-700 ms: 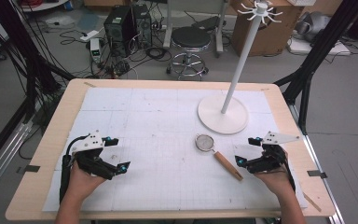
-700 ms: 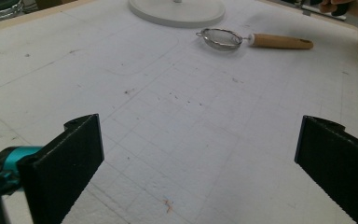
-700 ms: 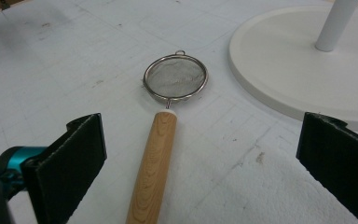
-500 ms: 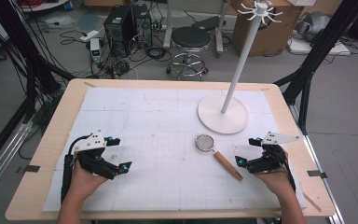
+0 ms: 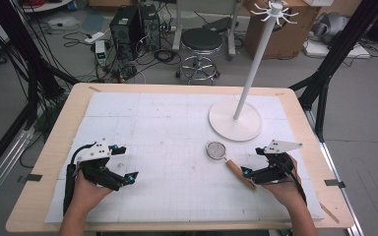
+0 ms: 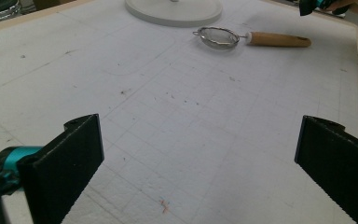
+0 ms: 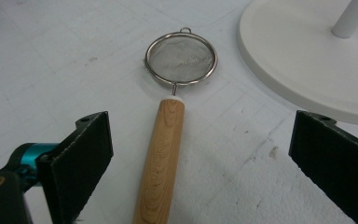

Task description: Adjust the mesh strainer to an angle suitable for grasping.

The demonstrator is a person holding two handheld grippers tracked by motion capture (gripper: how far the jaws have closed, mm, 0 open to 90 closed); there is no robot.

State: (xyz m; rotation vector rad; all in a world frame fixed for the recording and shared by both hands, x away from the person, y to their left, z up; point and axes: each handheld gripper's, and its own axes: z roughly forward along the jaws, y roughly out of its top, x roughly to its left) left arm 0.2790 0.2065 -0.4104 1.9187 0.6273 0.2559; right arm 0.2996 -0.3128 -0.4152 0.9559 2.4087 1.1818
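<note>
Right gripper view: we are lining right gripper (image 7: 200,163), jaws apart, over strainer (image 7: 168,135) handle, barely nearer than before. Nothing clamped yet. Left gripper (image 6: 198,168) idling, jaws apart, strainer far ahead.

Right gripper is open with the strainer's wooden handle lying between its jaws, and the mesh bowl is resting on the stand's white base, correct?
Not quite. The right gripper is open with the strainer's wooden handle between its jaws, but the mesh bowl lies on the mat, beside the stand's white base and clear of it. The right gripper view shows the gap.
</note>
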